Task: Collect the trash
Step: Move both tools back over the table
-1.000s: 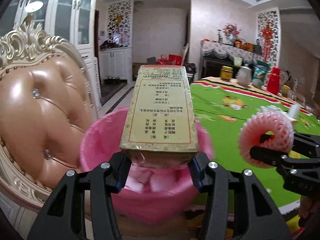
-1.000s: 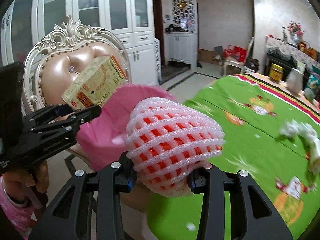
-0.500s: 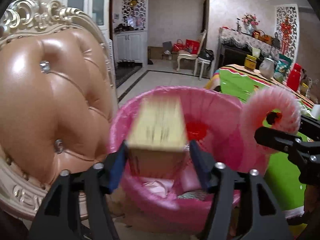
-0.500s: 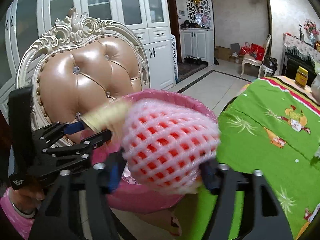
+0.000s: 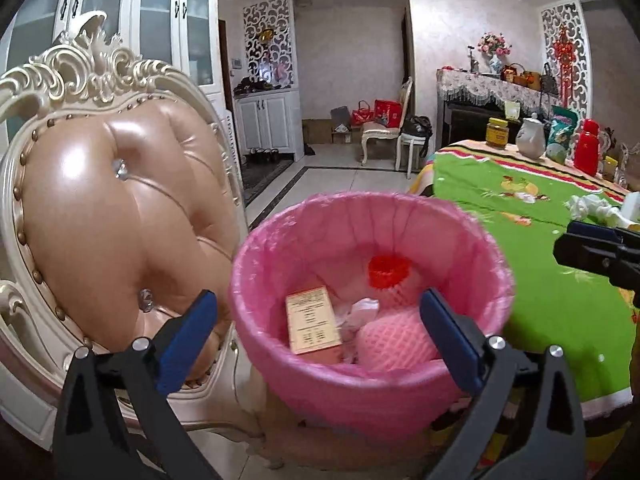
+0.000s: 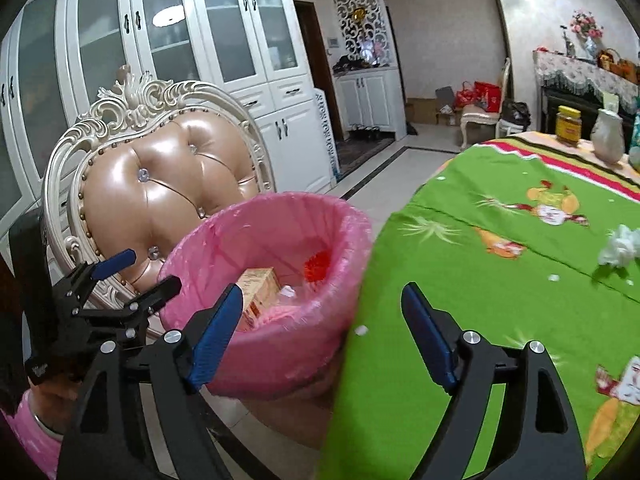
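Both your left gripper (image 5: 318, 322) and right gripper (image 6: 322, 330) are opening with nothing between them (box (image 5: 314, 320) and foam net (image 5: 394, 344) lie inside the pink-lined bin (image 5: 492, 280) beside the counter (image 6: 480, 280))

Pink bin liner (image 5: 400, 384); green cartoon-print tablecloth (image 6: 480, 280).

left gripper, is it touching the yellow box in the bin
Apart. The left wrist view shows the left gripper, jaws opening and empty, above the yellow box, which lies down inside the pink bin.

A home dining room: ornate padded chair (image 5: 120, 216), glass-fronted cabinets (image 6: 180, 32), cloth-covered table (image 6: 500, 280).
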Demonstrator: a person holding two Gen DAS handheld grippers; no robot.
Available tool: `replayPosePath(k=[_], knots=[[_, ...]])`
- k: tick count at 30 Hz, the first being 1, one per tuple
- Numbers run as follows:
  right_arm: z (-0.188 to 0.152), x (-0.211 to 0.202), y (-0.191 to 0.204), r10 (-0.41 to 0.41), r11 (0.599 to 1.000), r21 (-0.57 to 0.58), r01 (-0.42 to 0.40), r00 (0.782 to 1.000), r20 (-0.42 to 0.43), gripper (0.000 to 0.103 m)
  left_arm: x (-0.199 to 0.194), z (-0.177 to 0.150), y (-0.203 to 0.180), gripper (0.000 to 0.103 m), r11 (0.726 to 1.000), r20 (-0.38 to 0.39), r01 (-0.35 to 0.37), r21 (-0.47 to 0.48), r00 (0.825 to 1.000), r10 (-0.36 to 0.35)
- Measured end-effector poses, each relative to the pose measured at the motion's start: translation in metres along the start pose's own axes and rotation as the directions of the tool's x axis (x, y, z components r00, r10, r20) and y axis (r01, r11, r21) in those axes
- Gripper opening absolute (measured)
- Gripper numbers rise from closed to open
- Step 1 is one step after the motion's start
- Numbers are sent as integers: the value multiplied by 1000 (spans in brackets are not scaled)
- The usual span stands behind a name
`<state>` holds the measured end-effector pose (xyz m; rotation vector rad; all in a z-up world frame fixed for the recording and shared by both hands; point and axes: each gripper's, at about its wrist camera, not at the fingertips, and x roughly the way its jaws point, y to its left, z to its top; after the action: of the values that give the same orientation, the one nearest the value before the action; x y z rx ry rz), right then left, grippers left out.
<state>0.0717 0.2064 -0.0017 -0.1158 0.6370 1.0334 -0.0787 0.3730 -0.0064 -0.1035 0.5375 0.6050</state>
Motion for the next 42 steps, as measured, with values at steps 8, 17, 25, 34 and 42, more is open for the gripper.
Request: replayPosePath(k=[8,17,25,34,42], knots=[[-23,-63,-57,-184,982,44,183,983,11,78,-2,-3,-65,98,990,-25,112,83,994,-110],[-68,-125,-144,-372,910,175,376,927,-53,79,-9,-10,-179,98,930,-78,297,216,955,-287],[-100,-159,-211,-493,818,269,509,860,-130,79,-23,-15,-279,98,856,-124,446,260,895,-429],[-96,-172,-281,-557,730,369,576,814,-168,75,-19,-8,-376,98,794,-160,525,306,851,-501],[-58,-140,-300,-492,773,389,501,861,-130,69,-21,-18,-378,98,792,-151,494,359,868,-473]])
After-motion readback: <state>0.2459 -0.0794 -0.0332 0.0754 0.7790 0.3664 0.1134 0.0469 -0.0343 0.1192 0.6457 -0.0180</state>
